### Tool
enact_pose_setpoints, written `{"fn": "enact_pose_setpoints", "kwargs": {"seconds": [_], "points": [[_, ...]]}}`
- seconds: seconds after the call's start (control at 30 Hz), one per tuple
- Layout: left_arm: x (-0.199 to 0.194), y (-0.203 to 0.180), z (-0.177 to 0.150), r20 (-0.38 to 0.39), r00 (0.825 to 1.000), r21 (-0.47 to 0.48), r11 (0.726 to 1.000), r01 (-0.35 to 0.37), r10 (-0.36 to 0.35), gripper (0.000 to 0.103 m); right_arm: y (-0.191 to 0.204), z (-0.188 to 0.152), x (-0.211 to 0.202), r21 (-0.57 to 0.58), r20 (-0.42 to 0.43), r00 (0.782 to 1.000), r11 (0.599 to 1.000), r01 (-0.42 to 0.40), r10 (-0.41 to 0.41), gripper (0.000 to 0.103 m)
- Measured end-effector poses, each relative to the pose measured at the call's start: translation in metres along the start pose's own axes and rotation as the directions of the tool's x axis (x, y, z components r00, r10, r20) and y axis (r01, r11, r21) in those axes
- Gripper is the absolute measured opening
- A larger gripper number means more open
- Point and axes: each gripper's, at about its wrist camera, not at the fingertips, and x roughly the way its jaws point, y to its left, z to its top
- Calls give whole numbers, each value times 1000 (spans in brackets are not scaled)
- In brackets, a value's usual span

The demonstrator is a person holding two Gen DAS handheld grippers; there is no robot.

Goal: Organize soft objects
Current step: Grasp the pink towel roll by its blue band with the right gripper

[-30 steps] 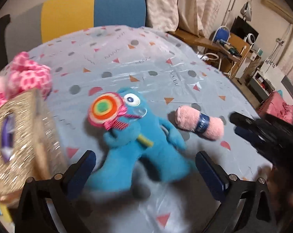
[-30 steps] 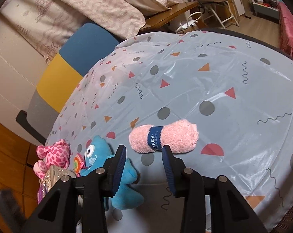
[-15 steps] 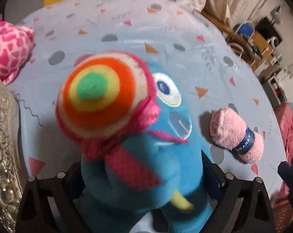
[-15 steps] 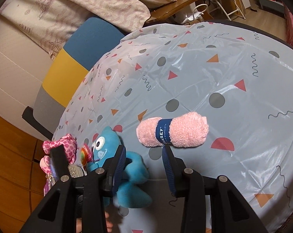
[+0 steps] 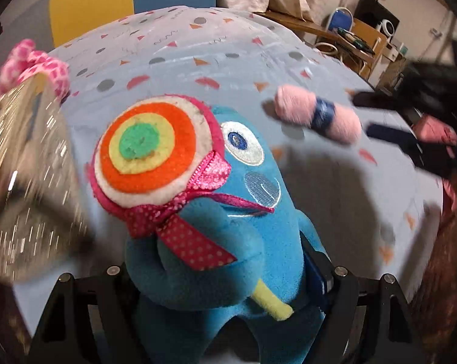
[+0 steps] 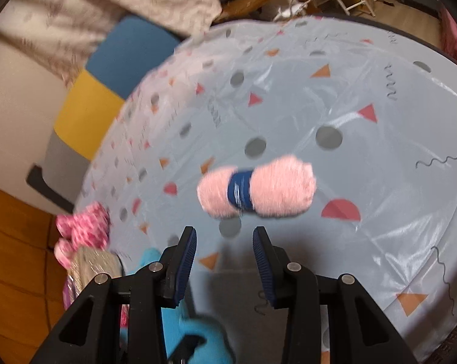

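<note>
Left claw [image 5: 225, 285]: you have it closed around the blue plush monster [image 5: 228, 236], jaws set wide because the body is thick; the toy fills the space between them and its head rises straight ahead of the claw.
Right claw [image 6: 223, 257]: your jaws stand partly apart with nothing between them, only bare worktop [image 6: 364, 151] under the tips.
Key relation: the pink yarn skein [image 6: 255, 189] lies just ahead of the right claw and a little to its right, on the worktop. Its long axis runs crosswise to the claw, so the jaws as they stand line up with the navy band [image 6: 240, 191] at its waist. Your right hand is plainly the nearer one to it.
Basket: the glittery gold container [image 5: 25, 182] sits just to the left of the left claw, close beside the plush; I judge that is where you take it.
Pink spotted plush [image 5: 34, 66]: beyond that container, ahead and to the left.
Writing: the skein's band carries light lettering, but blur makes it unreadable in both views. No other brand or label can be read.
</note>
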Motion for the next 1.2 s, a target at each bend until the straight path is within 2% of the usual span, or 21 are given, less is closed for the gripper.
{"fn": "enact_pose_setpoints", "kwargs": {"seconds": [0.1,0.2,0.27,0.3,0.33,0.37,0.43,0.47,0.53,0.6,0.67,0.7,0.73,0.8,0.93,1.0,1.03,1.07,1.13,1.2], "points": [[-10,3,-25,-2,1000,10,1000,0,0,84,16,-2,9,-83,-65,998,996,20,-25,39],[-19,9,-47,8,1000,5,1000,21,-21,86,40,4,15,-250,-71,994,966,68,-88,45],[-23,12,-57,27,999,7,1000,30,-30,89,58,10,24,-413,-54,986,903,121,-156,47],[-23,15,-59,32,999,-8,999,42,-42,90,65,13,31,-487,-50,980,861,146,-194,54],[-21,17,-58,30,998,-30,998,58,-57,91,70,15,42,-560,-45,969,809,177,-243,64],[-19,20,-58,34,997,-43,997,70,-69,91,73,16,50,-611,-35,958,764,205,-285,67],[-18,20,-58,42,996,-41,996,78,-76,92,73,18,69,-698,-12,926,666,262,-376,68],[-18,18,-59,46,996,-35,997,72,-70,92,71,19,77,-719,-11,915,639,274,-404,68],[-16,18,-59,55,997,-33,997,65,-63,93,64,22,91,-736,-18,896,612,287,-443,69],[-13,16,-60,63,996,-25,998,58,-56,94,58,25,102,-739,21,881,586,332,-472,70],[-13,15,-63,72,996,-15,999,50,-49,94,53,27,109,-723,47,874,587,364,-484,70],[-14,15,-63,75,996,-14,999,49,-48,94,53,27,109,-718,58,876,590,370,-479,61],[-14,15,-63,75,996,-16,999,51,-50,94,54,25,109,-721,82,870,573,388,-487,51],[-14,15,-64,77,996,-17,998,54,-53,94,55,24,105,-724,88,871,570,389,-483,46],[-15,15,-65,84,995,-19,998,54,-52,94,70,8,85,-734,40,911,607,305,-409,45],[-15,14,-66,86,995,-20,998,52,-51,94,79,-7,81,-727,-53,929,651,216,-367,45],[-16,14,-67,87,995,-19,998,52,-50,93,81,-16,79,-710,-119,935,687,156,-335,45],[-18,14,-69,88,995,-21,998,53,-51,92,82,-22,79,-701,-150,936,702,126,-318,45],[-20,15,-69,88,995,-27,998,56,-54,88,85,-38,82,-706,-175,931,700,106,-319,46],[-23,15,-70,89,995,-30,998,49,-46,85,87,-50,89,-736,-153,920,663,136,-360,46]]}}
